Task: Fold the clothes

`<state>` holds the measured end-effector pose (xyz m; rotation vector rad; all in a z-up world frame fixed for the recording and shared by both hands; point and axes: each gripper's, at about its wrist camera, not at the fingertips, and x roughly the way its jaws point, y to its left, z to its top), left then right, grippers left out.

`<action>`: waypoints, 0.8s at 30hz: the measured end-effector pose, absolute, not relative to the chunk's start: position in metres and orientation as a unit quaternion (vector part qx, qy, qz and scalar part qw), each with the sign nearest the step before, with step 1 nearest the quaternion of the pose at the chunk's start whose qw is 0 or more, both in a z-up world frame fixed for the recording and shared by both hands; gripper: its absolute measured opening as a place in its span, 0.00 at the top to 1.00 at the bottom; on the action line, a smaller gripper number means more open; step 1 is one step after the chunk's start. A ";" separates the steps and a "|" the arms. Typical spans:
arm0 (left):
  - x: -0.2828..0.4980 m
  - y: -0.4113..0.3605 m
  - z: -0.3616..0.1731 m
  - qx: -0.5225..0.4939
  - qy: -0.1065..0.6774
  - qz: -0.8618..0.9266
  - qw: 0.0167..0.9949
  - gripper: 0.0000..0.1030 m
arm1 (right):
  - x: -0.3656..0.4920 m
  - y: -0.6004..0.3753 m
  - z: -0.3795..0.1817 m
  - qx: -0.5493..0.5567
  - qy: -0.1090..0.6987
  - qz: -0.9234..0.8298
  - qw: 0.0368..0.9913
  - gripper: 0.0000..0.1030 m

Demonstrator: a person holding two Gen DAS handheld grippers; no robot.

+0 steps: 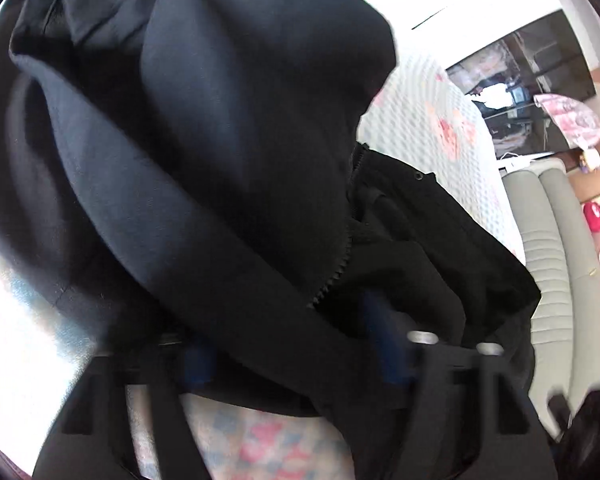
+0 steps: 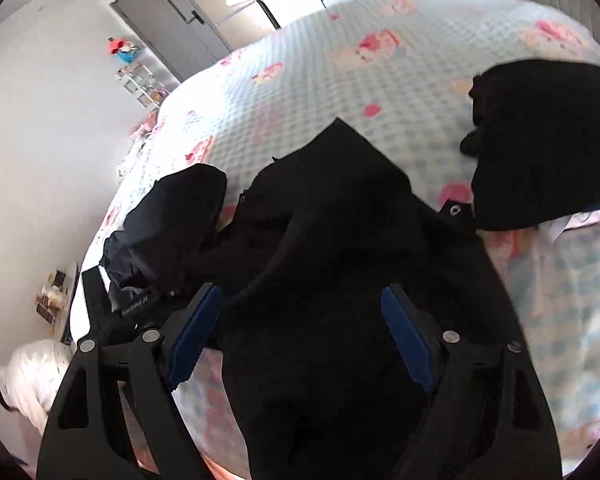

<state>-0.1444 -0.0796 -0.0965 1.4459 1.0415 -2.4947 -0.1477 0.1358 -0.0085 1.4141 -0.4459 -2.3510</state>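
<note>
My right gripper [image 2: 300, 336] stands spread wide, its blue pads [image 2: 406, 336] clear on both sides of a band of black cloth that runs up between them without being pinched. That cloth belongs to the black jacket [image 2: 340, 208], which lies heaped on the bed [image 2: 300, 80] straight ahead of this gripper, its long axis running away from me toward the far edge of the checked, pink-flowered cover. A snap stud [image 2: 454, 210] shows on the jacket's right side, and beyond it a second dark mass [image 2: 540, 140] lies nearer the bed's right edge; I cannot tell whether it is the hood or a separate garment.

My left gripper [image 1: 292, 340] is smothered: a thick fold of the jacket [image 1: 220, 160] with its zipper teeth [image 1: 342, 248] drapes over the fingers, so I cannot tell whether the pads grip it or merely sit beneath it.

Judging from this, the right gripper is better placed, needing only to close on the band already between its pads. The jacket's sleeves, hem and overall outline are lost in black and motion blur.
</note>
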 end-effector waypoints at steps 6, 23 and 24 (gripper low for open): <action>-0.116 -0.060 -0.098 0.484 0.307 -0.819 -0.010 0.95 | -0.189 0.084 -0.065 0.557 -0.153 -0.801 0.157 0.12; -0.070 0.018 0.024 0.458 0.201 -0.853 -0.151 0.95 | -0.083 0.111 0.074 0.339 -0.013 -0.929 0.150 0.97; -0.067 0.032 0.036 0.450 0.186 -0.858 -0.166 0.95 | -0.075 0.119 0.087 0.327 -0.014 -0.932 0.155 0.97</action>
